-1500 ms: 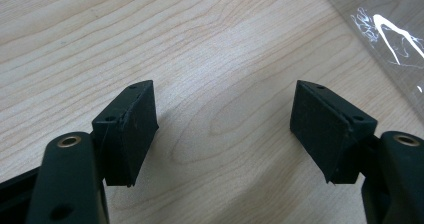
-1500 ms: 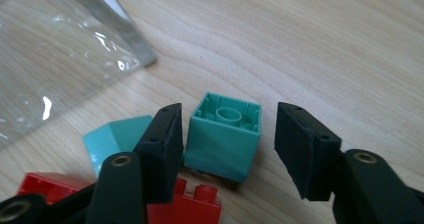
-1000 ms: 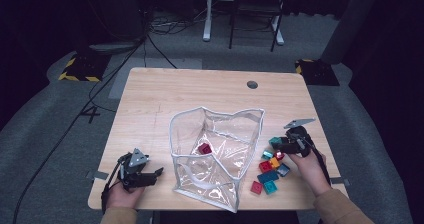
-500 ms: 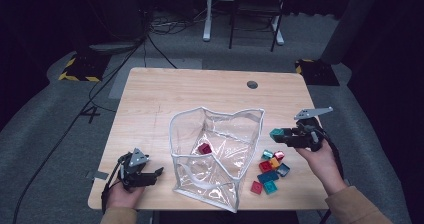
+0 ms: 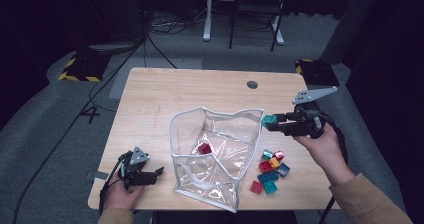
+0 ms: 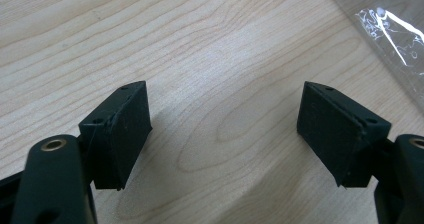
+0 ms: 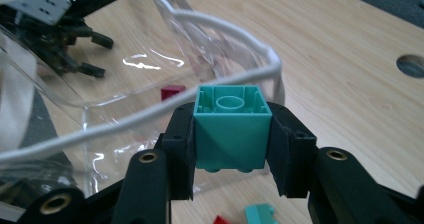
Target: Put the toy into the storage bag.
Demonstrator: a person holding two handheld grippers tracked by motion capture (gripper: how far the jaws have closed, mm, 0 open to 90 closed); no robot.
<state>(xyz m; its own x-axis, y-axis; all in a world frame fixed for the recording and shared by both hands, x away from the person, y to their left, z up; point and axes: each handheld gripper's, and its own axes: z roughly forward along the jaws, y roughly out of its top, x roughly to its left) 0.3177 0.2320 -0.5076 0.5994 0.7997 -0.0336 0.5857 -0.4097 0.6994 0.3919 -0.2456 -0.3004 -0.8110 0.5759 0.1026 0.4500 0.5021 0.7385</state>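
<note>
Resting low near the front left corner of the pale smooth wooden table [image 5: 165,94], the left gripper [image 5: 159,172], black and hard; jaws wide, just been opening more, nothing between the flat rough pads [image 6: 125,129], bare wood grain under them; likely waiting out of the way, just beside the bag; next, in the middle, the clear soft plastic bag with a white corded rim [image 5: 215,149], shiny and crinkled, standing open so blocks can drop in; one small dark red block [image 5: 204,148] already lying inside on the bottom; then, right of the rim, the right gripper [image 5: 272,122] held up high, jaws squeezing a teal square plastic block [image 7: 231,126], hollow side up, likely ready to go over the rim; below it, a small heap of red, teal, orange and blue blocks [image 5: 270,171] lying on the table, likely next for the bag.
</note>
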